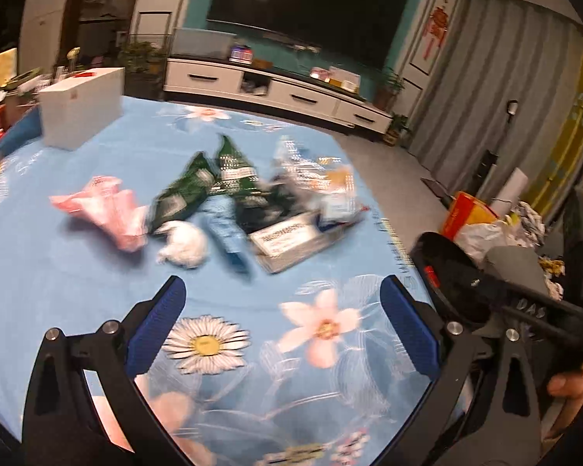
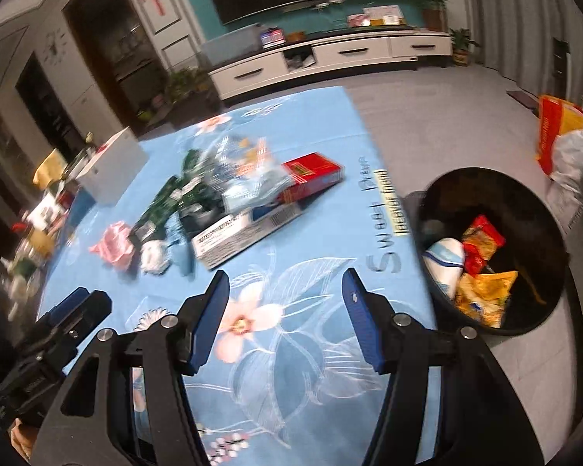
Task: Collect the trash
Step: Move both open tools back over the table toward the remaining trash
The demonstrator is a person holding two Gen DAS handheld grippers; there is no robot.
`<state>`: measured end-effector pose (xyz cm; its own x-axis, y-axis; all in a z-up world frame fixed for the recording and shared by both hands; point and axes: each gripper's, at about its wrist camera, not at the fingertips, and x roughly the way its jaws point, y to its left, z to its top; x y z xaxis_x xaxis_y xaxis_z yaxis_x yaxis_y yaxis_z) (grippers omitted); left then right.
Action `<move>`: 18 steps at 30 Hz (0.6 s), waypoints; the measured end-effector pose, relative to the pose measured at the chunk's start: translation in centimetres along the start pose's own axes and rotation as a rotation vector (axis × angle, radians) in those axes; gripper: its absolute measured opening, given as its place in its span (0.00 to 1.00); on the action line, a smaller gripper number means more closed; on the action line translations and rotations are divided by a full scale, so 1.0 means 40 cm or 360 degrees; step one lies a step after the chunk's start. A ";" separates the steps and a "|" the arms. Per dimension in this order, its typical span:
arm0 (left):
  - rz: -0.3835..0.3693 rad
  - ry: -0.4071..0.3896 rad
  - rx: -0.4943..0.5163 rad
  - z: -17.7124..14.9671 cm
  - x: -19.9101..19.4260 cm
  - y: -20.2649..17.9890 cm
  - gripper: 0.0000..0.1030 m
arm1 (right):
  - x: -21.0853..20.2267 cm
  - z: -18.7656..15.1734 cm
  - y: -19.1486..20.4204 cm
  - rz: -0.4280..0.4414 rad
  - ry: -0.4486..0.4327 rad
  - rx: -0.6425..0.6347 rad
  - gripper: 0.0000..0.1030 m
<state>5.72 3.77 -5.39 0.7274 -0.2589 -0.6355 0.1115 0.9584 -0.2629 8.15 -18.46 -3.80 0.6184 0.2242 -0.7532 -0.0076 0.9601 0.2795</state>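
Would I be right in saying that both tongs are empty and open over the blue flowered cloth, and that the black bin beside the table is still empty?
Not quite: the black bin already holds trash, including a red and yellow wrapper and a white item, as the right wrist view shows. The rest stands: the left tongs and right tongs are open and empty over the blue flowered cloth.

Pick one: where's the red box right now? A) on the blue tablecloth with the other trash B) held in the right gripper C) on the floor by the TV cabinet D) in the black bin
A: in the right wrist view the red box lies on the blue tablecloth at the edge of the trash pile, outside the black bin, and the right gripper is open and empty.
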 end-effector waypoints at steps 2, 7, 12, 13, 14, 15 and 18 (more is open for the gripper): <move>0.0040 0.0016 -0.0030 -0.013 -0.001 0.040 0.97 | 0.018 -0.004 0.031 0.0026 0.0026 -0.0037 0.58; 0.0052 0.0091 -0.0153 -0.047 0.002 0.139 0.97 | 0.071 -0.014 0.106 0.0084 0.0098 -0.0128 0.58; 0.0084 0.0105 -0.0227 -0.064 -0.002 0.203 0.97 | 0.114 -0.013 0.153 0.0107 0.0151 -0.0176 0.58; 0.0090 0.0102 -0.0236 -0.064 -0.003 0.212 0.97 | 0.119 -0.011 0.159 0.0108 0.0156 -0.0179 0.58; 0.0096 0.0096 -0.0240 -0.062 -0.005 0.218 0.97 | 0.122 -0.011 0.159 0.0108 0.0158 -0.0181 0.58; 0.0094 0.0091 -0.0243 -0.060 -0.005 0.223 0.97 | 0.126 -0.009 0.163 0.0106 0.0163 -0.0184 0.58; 0.0083 0.0080 -0.0257 -0.056 -0.007 0.235 0.97 | 0.134 -0.009 0.165 0.0103 0.0171 -0.0186 0.58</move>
<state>5.06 12.56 -9.30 0.6944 -0.2189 -0.6855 -0.0386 0.9399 -0.3392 11.12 -10.88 -6.20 0.5260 0.2966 -0.7971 -0.1395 0.9546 0.2631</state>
